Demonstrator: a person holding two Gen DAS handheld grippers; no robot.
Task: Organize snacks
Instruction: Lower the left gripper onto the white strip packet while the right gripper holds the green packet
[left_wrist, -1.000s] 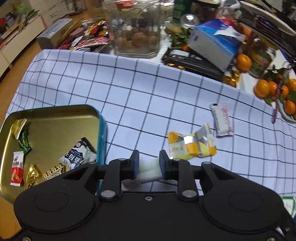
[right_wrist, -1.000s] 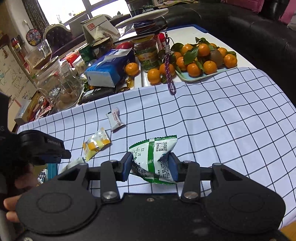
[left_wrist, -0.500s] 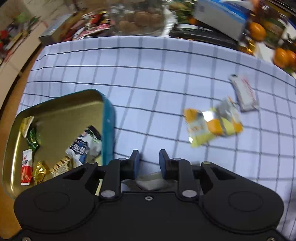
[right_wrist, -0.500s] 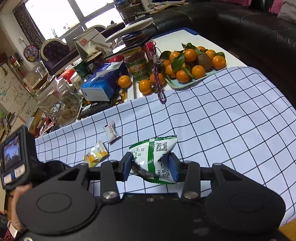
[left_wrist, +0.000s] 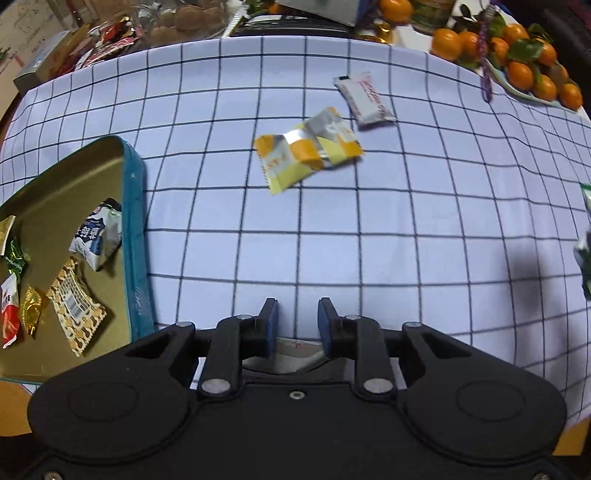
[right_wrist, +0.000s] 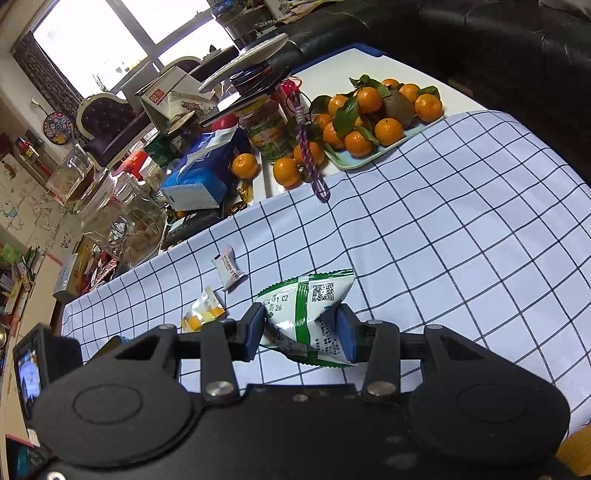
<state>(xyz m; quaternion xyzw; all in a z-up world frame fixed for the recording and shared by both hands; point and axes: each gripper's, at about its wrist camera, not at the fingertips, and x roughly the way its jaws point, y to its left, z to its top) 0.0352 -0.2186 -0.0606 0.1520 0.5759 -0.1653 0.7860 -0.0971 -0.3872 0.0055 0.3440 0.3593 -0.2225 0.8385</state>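
A bench is covered by a white checked cloth (left_wrist: 369, 229) with dark grid lines. In the left wrist view, the left claw (left_wrist: 297, 325) points steeply down at the cloth; a pale wrapper (left_wrist: 295, 352) is glimpsed low between its blue pads, mostly hidden by the claw body, and whether it is actually pinched cannot be told. At the left edge a gold tin (left_wrist: 135, 236) with a teal wall is seen, holding several snacks — a blue-and-white packet (left_wrist: 98, 240), a brown patterned packet (left_wrist: 75, 310), a gold sweet (left_wrist: 31, 308) and a red-and-white one (left_wrist: 8, 314). On the open cloth, well apart from the tin, a yellow-and-orange packet (left_wrist: 306, 149) lies flat, and a white bar (left_wrist: 364, 98) is found just beyond it.

In the right wrist view, the right claw (right_wrist: 301, 328) is pressed onto a green-and-white packet (right_wrist: 308, 314), which is pinched between the blue pads and held above the cloth. The yellow packet and white bar are seen beyond it to the left. At the far end of the bench a tray of oranges (right_wrist: 369, 118), a blue tissue box (right_wrist: 201, 170) and a glass jar (right_wrist: 129, 225) are crowded together — all off the cloth.
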